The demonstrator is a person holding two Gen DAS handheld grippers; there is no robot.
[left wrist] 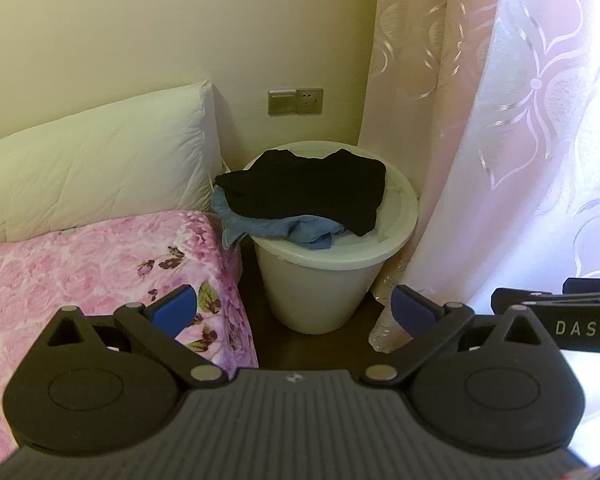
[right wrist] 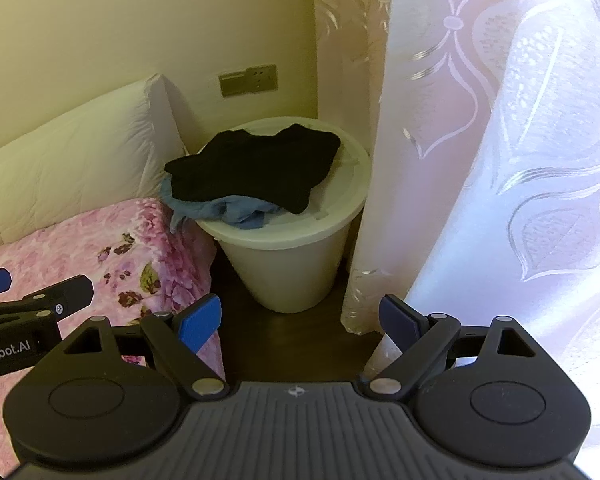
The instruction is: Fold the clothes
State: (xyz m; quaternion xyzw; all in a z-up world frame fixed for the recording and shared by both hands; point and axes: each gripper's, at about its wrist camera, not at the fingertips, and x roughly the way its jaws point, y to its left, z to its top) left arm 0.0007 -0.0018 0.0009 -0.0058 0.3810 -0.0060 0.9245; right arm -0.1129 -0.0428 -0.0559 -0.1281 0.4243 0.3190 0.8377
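Note:
A black garment (left wrist: 308,188) (right wrist: 256,166) lies crumpled on top of a white round bin (left wrist: 320,280) (right wrist: 292,264), with a blue garment (left wrist: 284,228) (right wrist: 228,208) underneath it spilling over the bin's left rim. My left gripper (left wrist: 294,312) is open, held in the air well short of the bin, nothing between its blue pads. My right gripper (right wrist: 300,322) is open too, also empty and short of the bin. The left gripper's body shows at the left edge of the right wrist view, and the right gripper's body at the right edge of the left wrist view.
A bed with a pink floral cover (left wrist: 80,280) (right wrist: 80,256) and a white pillow (left wrist: 92,168) (right wrist: 72,156) lies to the left of the bin. Pink patterned curtains (left wrist: 520,140) (right wrist: 500,160) hang on the right. A wall socket plate (left wrist: 296,101) sits above the bin. Dark floor (right wrist: 280,336) lies below.

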